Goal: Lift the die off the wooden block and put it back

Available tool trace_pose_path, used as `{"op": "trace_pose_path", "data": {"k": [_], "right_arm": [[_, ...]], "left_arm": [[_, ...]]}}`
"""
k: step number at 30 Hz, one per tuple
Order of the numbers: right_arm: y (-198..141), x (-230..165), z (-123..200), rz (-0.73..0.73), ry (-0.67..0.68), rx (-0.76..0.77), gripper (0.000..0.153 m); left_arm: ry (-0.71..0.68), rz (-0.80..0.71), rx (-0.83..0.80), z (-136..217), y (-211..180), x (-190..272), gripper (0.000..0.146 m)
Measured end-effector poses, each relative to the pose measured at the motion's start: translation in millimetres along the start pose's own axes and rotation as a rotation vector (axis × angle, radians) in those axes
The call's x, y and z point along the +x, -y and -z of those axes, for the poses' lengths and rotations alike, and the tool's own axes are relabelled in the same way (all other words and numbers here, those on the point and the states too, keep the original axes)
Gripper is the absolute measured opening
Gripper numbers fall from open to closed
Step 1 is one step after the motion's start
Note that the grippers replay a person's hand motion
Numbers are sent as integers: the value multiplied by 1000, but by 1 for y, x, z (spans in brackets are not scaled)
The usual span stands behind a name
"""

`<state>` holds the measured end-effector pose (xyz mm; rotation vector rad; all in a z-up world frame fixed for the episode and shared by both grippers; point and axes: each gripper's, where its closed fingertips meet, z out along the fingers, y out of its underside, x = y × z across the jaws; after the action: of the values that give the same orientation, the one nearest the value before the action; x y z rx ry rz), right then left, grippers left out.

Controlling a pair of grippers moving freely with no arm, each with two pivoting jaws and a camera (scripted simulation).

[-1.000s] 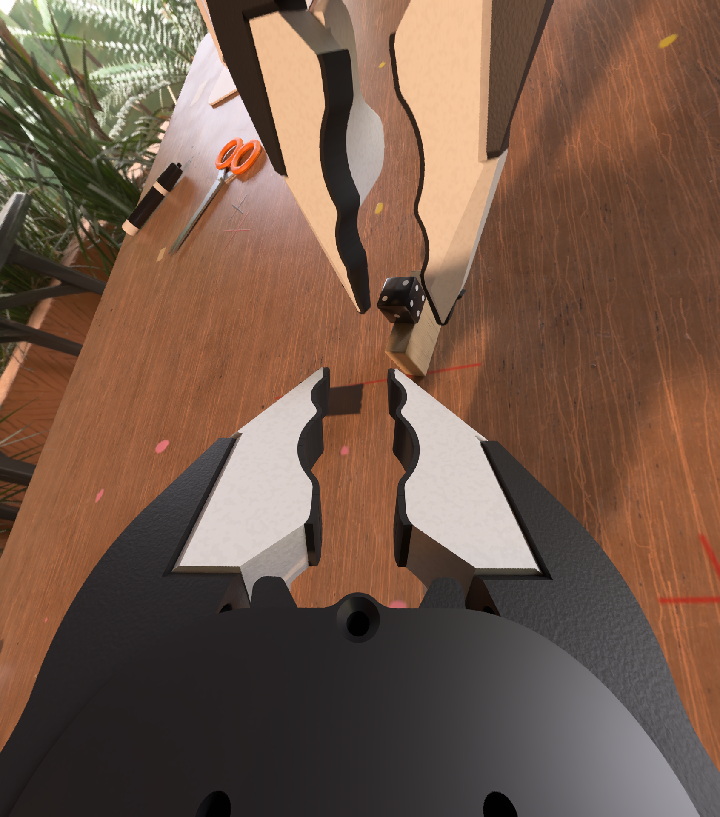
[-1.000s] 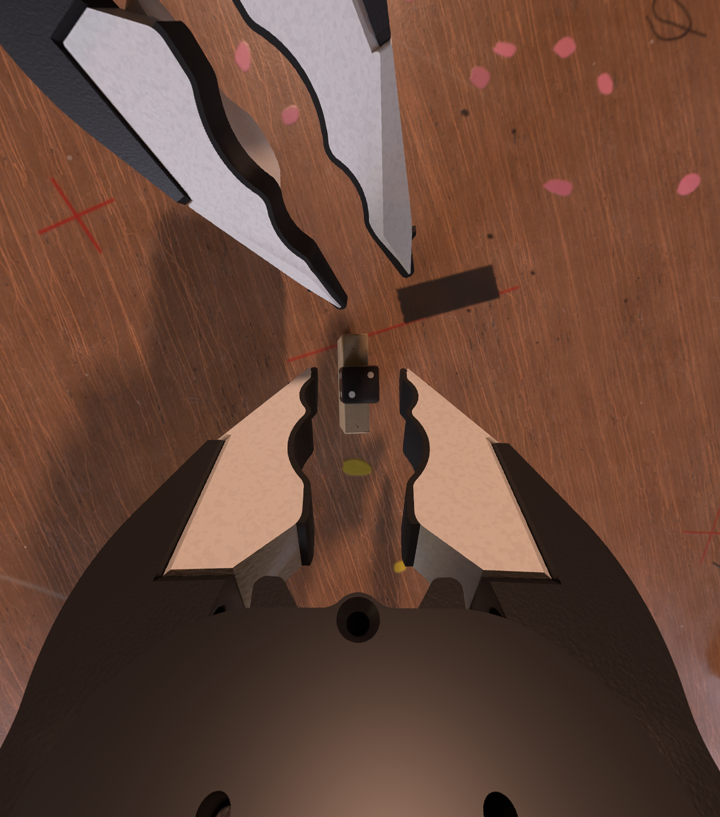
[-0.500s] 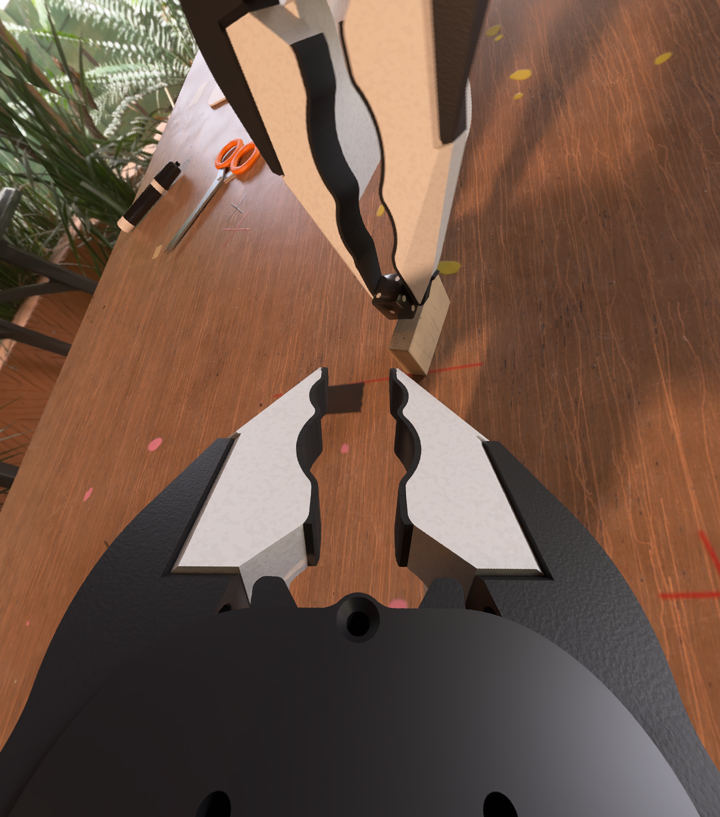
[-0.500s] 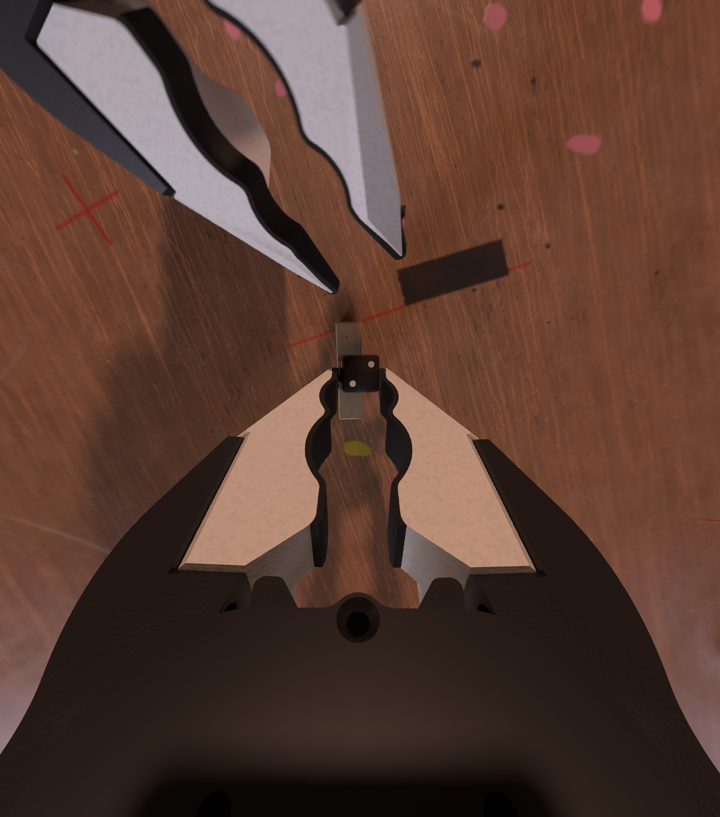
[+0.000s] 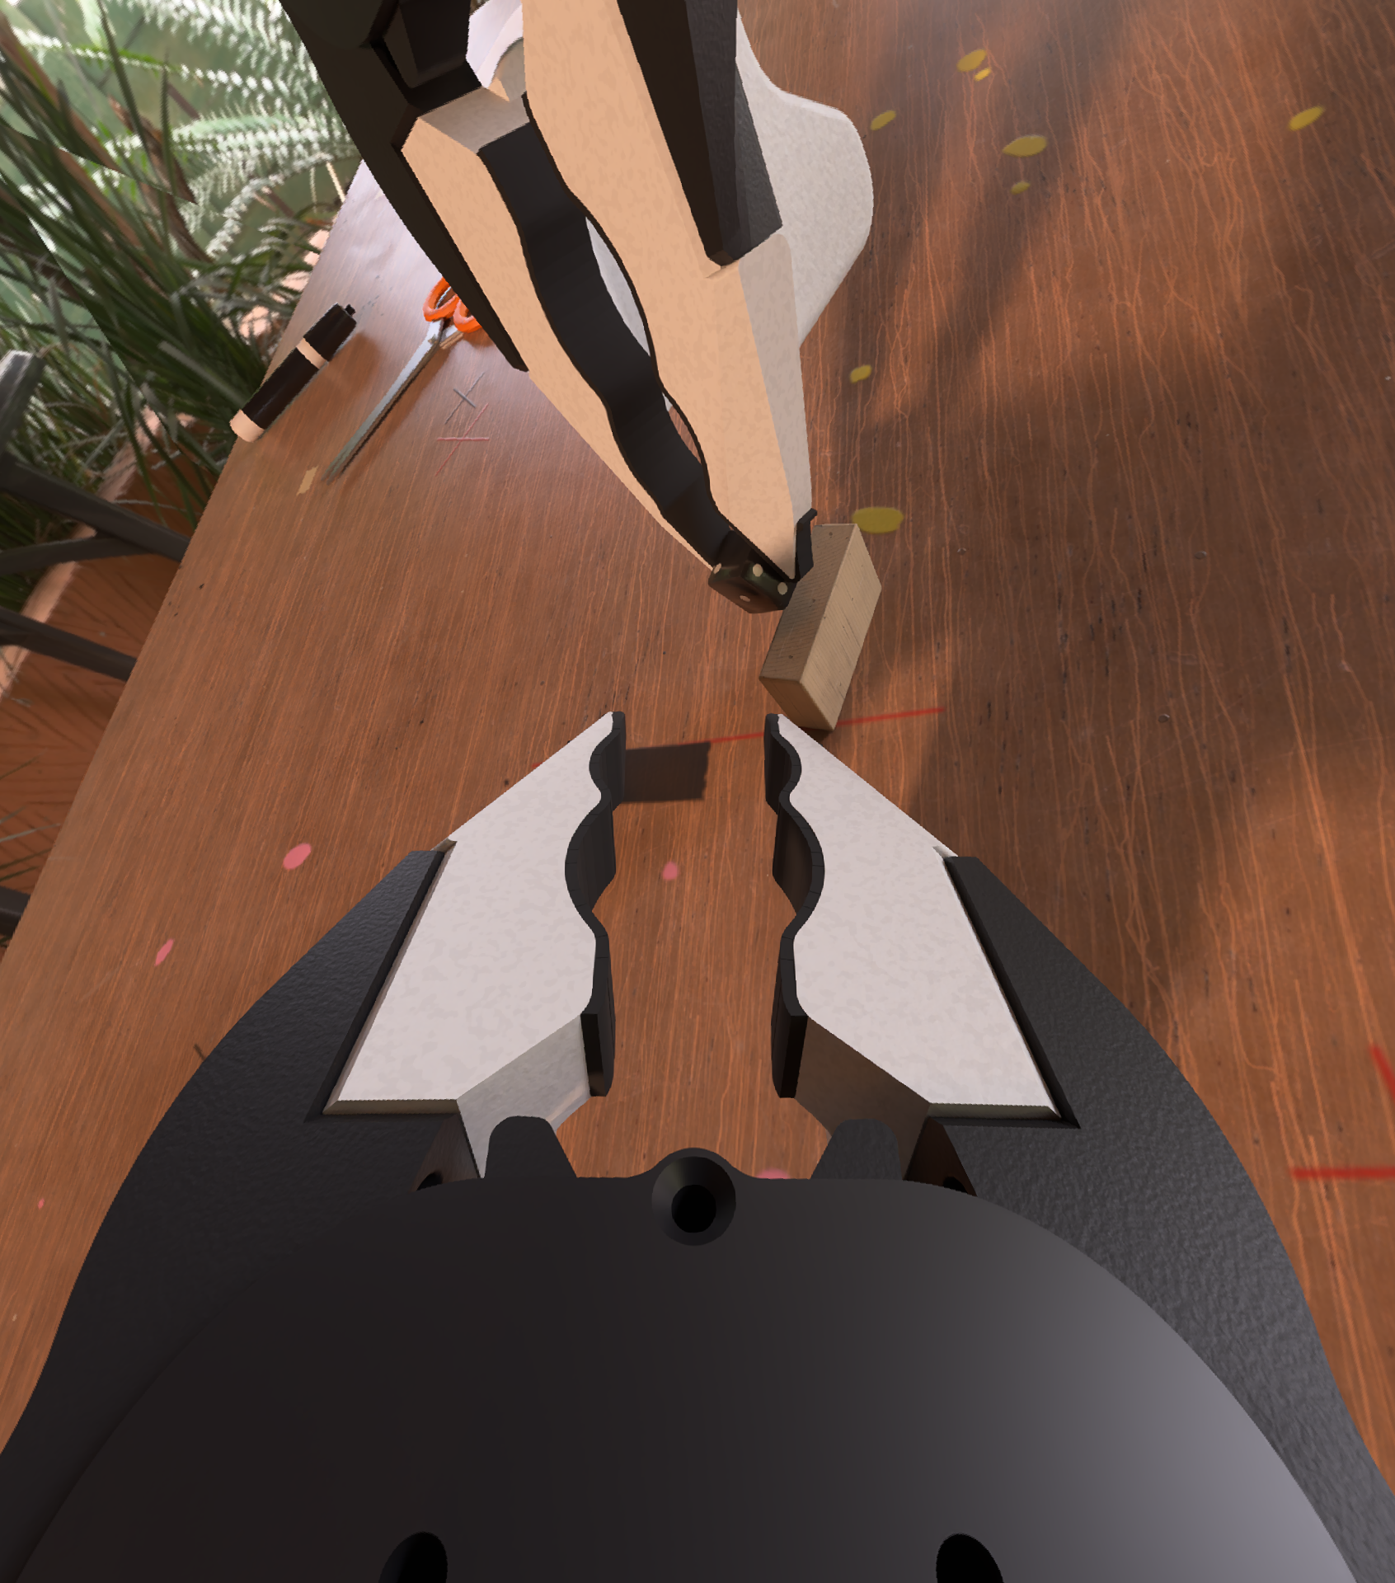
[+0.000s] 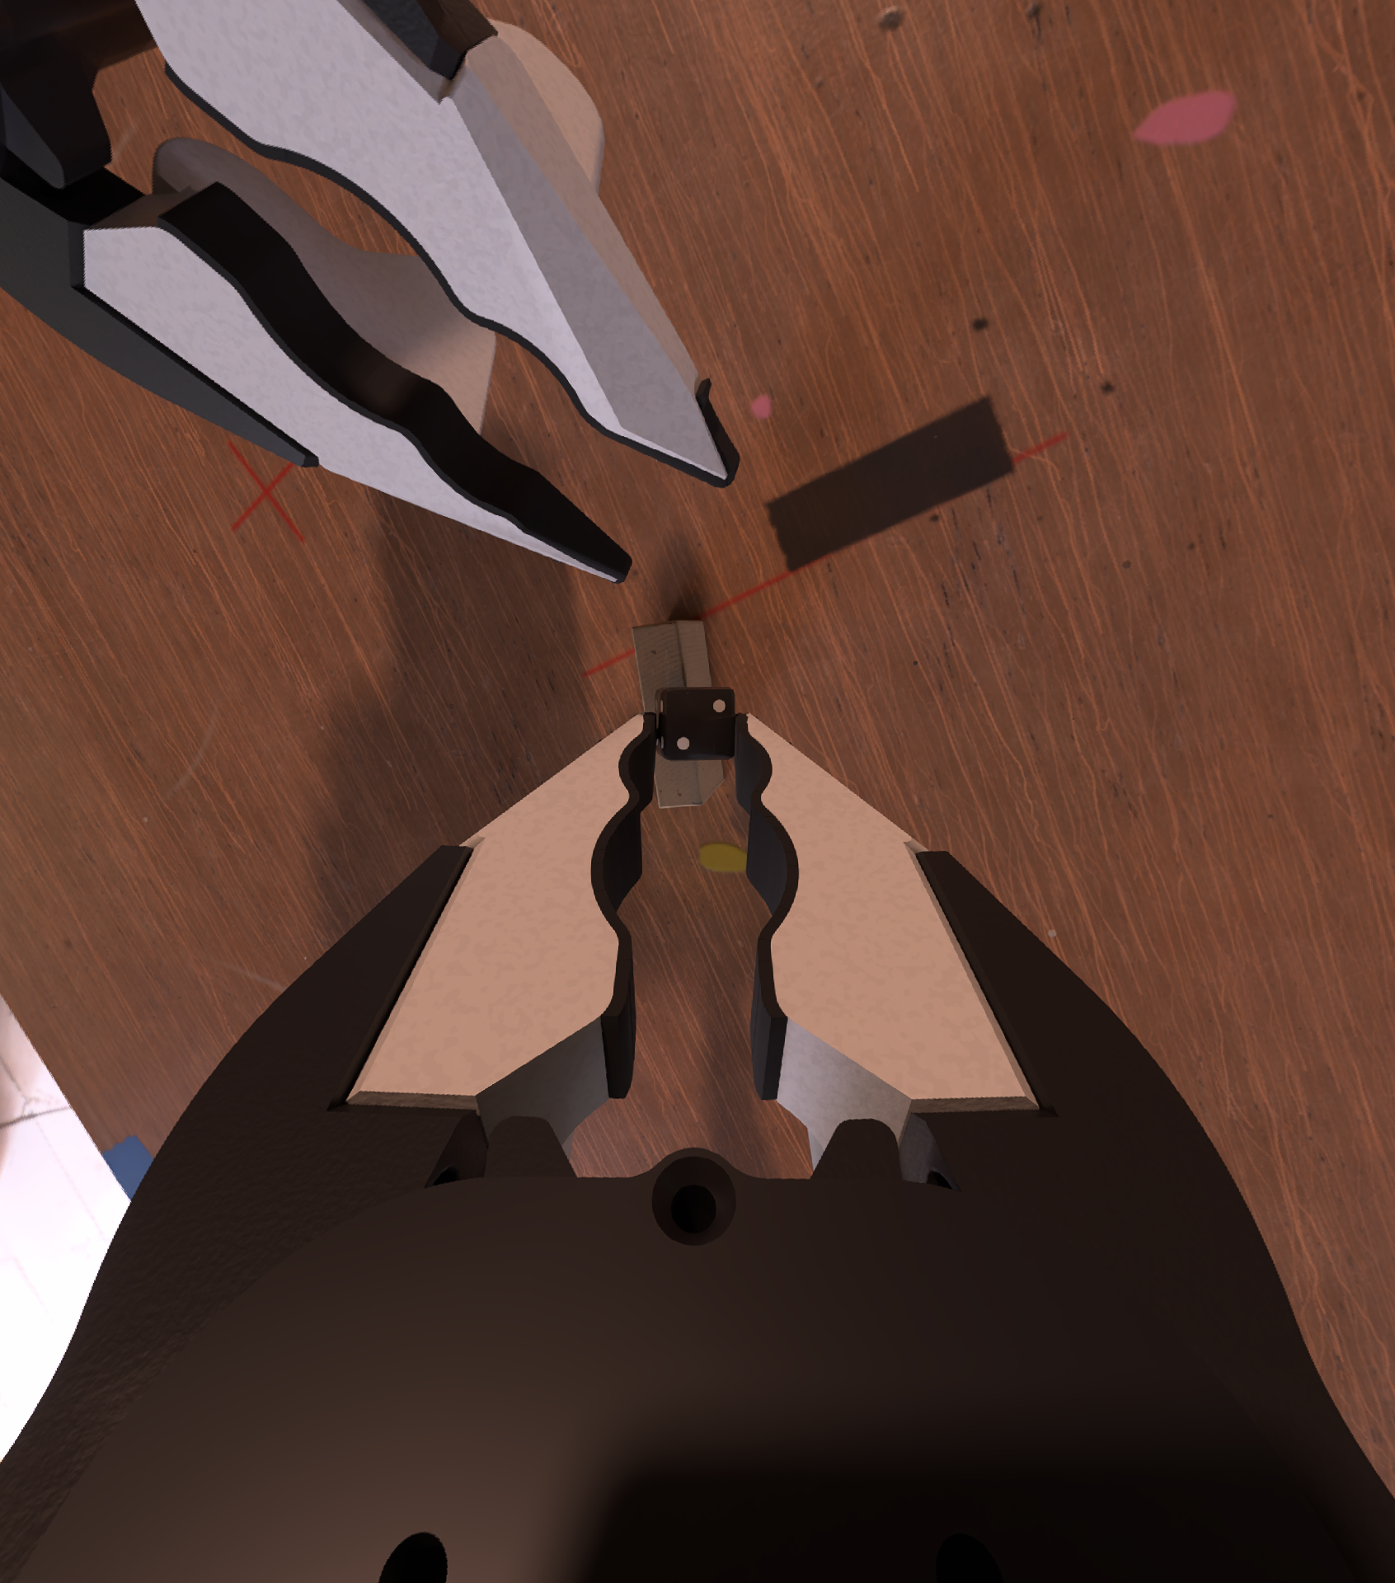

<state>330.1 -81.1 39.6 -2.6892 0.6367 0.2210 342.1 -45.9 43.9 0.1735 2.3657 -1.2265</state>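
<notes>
The black die point(image 6: 696, 725) sits clamped between the tips of the right gripper point(image 6: 696, 728), hanging just clear of the wooden block point(image 5: 822, 634), above its far end. The block's long axis runs near to far, so the return is straight down. The left gripper point(image 5: 692, 737) waits nearby, jaws apart and empty. Half a second ago the die still touched the block; now it has risen.

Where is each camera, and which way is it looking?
Left wrist view: sits on the left tongs, looking along the table; its open white fingers show.
Right wrist view: sits on the right tongs, looking down; its tan fingers pinch the die.
Both show the die, the wooden block and each other's tongs.
</notes>
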Motion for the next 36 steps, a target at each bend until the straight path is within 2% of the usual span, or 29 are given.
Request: {"op": "trace_pose_path", "data": {"k": [5, 12, 17, 24, 31, 36], "right_arm": [[-1, -2, 1, 49, -15, -24, 18], [-3, -2, 4, 45, -39, 21, 18], [-3, -3, -1, 102, -87, -72, 18], [-4, -3, -1, 73, -76, -125, 18], [0, -5, -1, 94, -133, -57, 18], [-1, -5, -4, 206, -206, -69, 17]], "left_arm": [[11, -7, -3, 0, 0, -1, 30], [7, -4, 1, -1, 0, -1, 29], [11, -3, 2, -1, 0, -1, 28], [19, -13, -3, -1, 0, -1, 28], [28, -23, -9, -1, 0, -2, 29], [23, -17, -3, -1, 1, -2, 27]]}}
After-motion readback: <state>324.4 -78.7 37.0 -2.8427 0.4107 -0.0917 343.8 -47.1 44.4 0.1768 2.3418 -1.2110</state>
